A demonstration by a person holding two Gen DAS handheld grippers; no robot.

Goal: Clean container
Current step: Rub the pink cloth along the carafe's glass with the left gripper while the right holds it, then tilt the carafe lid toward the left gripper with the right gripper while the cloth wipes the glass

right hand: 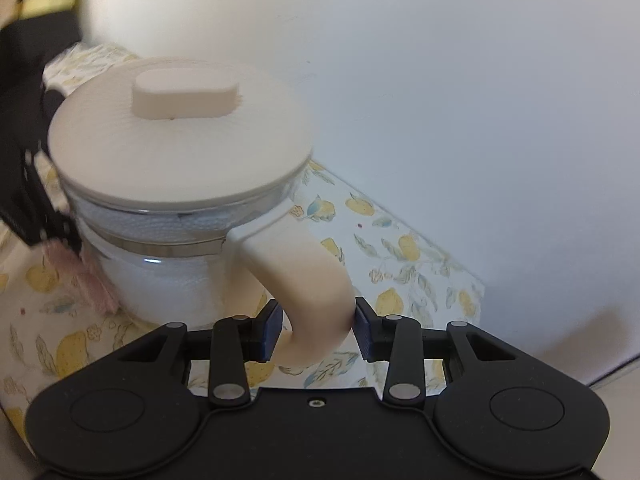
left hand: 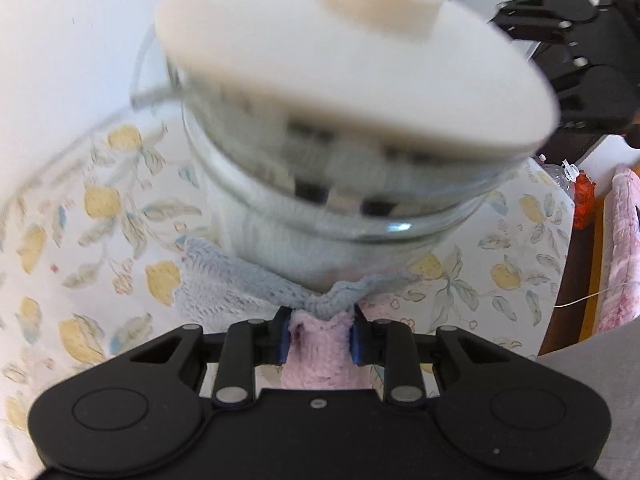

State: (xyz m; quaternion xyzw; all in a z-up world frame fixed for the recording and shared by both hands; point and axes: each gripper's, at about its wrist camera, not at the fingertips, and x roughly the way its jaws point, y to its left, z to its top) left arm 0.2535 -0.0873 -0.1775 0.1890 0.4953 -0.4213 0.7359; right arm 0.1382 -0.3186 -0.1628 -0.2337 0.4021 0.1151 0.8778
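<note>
Now your right claw [right hand: 316, 330] gripped the container's handle [right hand: 312, 292] w/ lid [right hand: 180, 152] on; left claw [left hand: 319, 334] pinched the cloth [left hand: 316, 344] vs. its glass side.

Both cameras sit just behind their tongs, angled steeply down at the desk [left hand: 100, 208]. The left wrist view faces the glass container [left hand: 320, 200] very close, blurred; the right wrist view faces its handle [right hand: 308, 280]. Both share the container, lid [right hand: 180, 152] and desk.
</note>
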